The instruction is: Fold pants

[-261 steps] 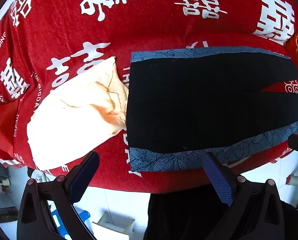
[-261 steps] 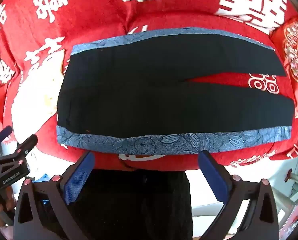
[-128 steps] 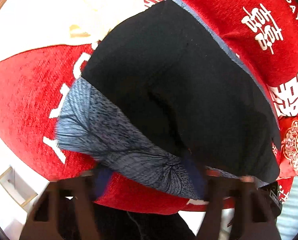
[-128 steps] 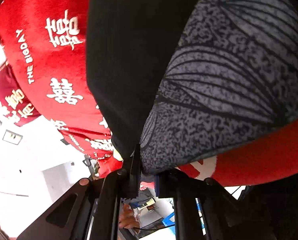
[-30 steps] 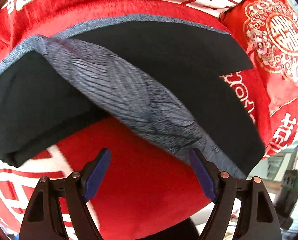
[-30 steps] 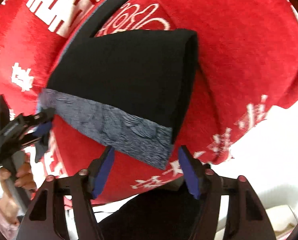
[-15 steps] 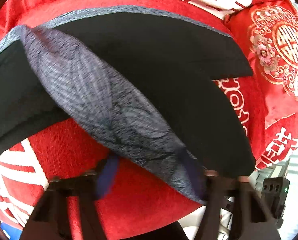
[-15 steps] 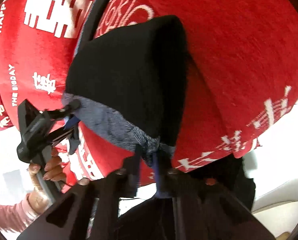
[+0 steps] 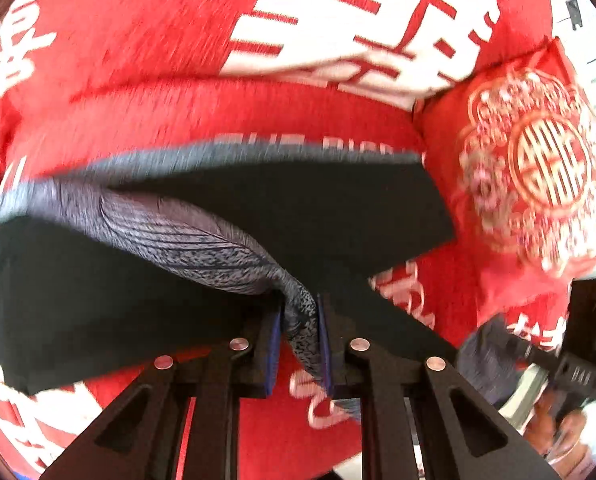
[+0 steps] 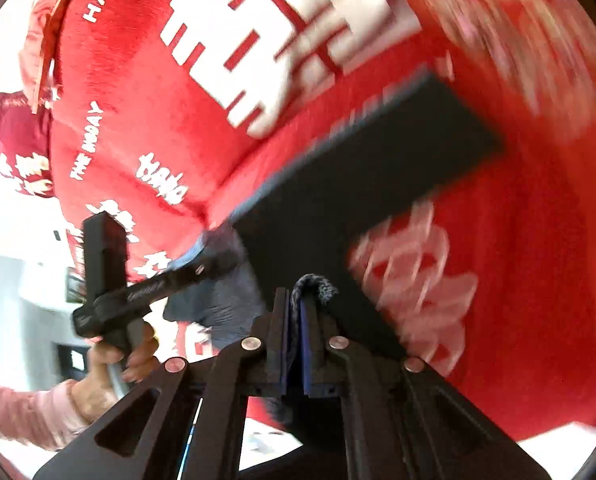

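Observation:
Black pants [image 9: 338, 216] with a grey-blue patterned side stripe [image 9: 186, 236] lie on a red sofa cover. My left gripper [image 9: 298, 320] is shut on the patterned edge of the near leg and holds it lifted off the cushion. In the right wrist view my right gripper [image 10: 296, 304] is shut on the same patterned edge near the hem, and a grey tuft [image 10: 314, 286] sticks up between the pads. The far leg [image 10: 378, 168] stays flat on the cover. The left gripper [image 10: 202, 272] also shows here at the left, held by a hand [image 10: 114, 364].
A red cushion with gold ornament [image 9: 538, 168] sits at the right end of the sofa. The red cover with white lettering [image 9: 358, 20] rises over the backrest behind the pants. The right gripper's body [image 9: 586, 344] and a hand show at the lower right.
Both grippers went from open around the patterned edge to shut on it. Both then lifted the near leg and carried it toward the far leg.

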The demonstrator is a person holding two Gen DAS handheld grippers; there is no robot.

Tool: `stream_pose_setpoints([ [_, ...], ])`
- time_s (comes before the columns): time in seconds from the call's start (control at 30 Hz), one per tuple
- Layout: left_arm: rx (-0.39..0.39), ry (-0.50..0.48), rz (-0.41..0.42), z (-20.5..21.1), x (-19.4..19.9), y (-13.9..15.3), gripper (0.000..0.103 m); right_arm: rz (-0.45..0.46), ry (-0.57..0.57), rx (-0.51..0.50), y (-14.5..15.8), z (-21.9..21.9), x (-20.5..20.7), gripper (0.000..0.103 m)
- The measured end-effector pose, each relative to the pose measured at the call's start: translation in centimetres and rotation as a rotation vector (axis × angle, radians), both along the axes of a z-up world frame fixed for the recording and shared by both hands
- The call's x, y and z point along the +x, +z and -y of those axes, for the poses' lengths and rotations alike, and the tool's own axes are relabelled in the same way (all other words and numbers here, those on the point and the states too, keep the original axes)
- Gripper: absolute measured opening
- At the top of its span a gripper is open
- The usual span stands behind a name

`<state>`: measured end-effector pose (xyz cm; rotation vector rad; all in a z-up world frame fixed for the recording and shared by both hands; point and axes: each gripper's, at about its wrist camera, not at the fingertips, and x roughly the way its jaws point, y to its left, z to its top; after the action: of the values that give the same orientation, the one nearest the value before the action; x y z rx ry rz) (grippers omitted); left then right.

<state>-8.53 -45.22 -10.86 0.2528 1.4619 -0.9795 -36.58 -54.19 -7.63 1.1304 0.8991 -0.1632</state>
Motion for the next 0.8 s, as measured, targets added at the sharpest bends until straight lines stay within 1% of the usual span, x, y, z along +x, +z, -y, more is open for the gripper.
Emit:
stream_pose_setpoints([
  [0.1, -0.026, -0.001, 0.049, 2.8, 1.8, -0.2, 0.018, -0.029, 0.008, -0.073, 0.0, 4.7, 3.0, 0.005],
  [0.2, -0.034, 0.032, 0.065, 5.7, 3.6, -1.2, 0.018, -0.104, 0.014, -0.161, -0.7, 8.5, 6.1, 0.005],
  [0.23, -0.028, 0.043, 0.076, 6.3, 4.0, -1.5, 0.018, -0.127, 0.024, -0.18, -1.0, 9.3, 6.9, 0.005],
  [0.27, -0.009, 0.057, 0.104, 6.9, 4.6, -1.9, 0.018, -0.163, 0.035, -0.206, -1.6, 10.0, 7.9, 0.005],
  [0.3, 0.021, 0.063, 0.139, 7.5, 4.9, -2.1, 0.019, -0.203, 0.043, -0.229, -2.3, 10.8, 8.9, 0.006],
  [0.33, 0.057, 0.066, 0.17, 8.1, 5.2, -2.3, 0.02, -0.261, 0.054, -0.263, -3.1, 11.4, 9.9, 0.008],
  [0.37, 0.093, 0.069, 0.194, 8.3, 5.5, -2.4, 0.029, -0.29, 0.059, -0.283, -3.6, 11.9, 10.0, 0.011],
  [0.4, 0.106, 0.073, 0.21, 8.3, 5.8, -2.1, 0.049, -0.306, 0.059, -0.298, -3.8, 12.2, 10.3, 0.012],
  [0.43, 0.098, 0.08, 0.223, 8.1, 6.0, -1.8, 0.06, -0.296, 0.052, -0.303, -3.6, 12.6, 10.4, 0.014],
  [0.47, 0.087, 0.088, 0.252, 7.6, 6.0, -1.1, 0.07, -0.283, 0.041, -0.317, -3.1, 12.7, 10.2, 0.031],
  [0.5, 0.086, 0.081, 0.281, 7.1, 5.9, -0.6, 0.07, -0.276, 0.026, -0.344, -2.4, 12.7, 10.0, 0.062],
  [0.53, 0.097, 0.061, 0.305, 6.8, 5.7, -0.3, 0.07, -0.268, 0.009, -0.374, -1.6, 12.6, 9.6, 0.072],
  [0.57, 0.12, 0.041, 0.332, 6.3, 5.3, -0.1, 0.07, -0.237, -0.002, -0.387, -0.6, 12.6, 9.3, 0.073],
  [0.63, 0.152, 0.025, 0.341, 5.5, 4.6, -0.5, 0.07, -0.213, 0.018, -0.386, 0.5, 11.4, 8.9, 0.073],
  [0.7, 0.197, 0.005, 0.319, 4.9, 3.9, -1.7, 0.07, -0.242, 0.068, -0.356, -0.2, 9.9, 8.9, 0.071],
  [0.73, 0.231, 0.002, 0.311, 4.6, 3.6, -2.8, 0.07, -0.275, 0.1, -0.35, -1.1, 9.1, 9.2, 0.067],
  [0.77, 0.256, 0.001, 0.301, 4.5, 3.4, -3.8, 0.07, -0.313, 0.135, -0.355, -2.4, 8.5, 9.7, 0.056],
  [0.8, 0.267, 0.004, 0.298, 4.4, 3.2, -4.6, 0.07, -0.347, 0.152, -0.36, -3.6, 8.1, 10.1, 0.053],
])
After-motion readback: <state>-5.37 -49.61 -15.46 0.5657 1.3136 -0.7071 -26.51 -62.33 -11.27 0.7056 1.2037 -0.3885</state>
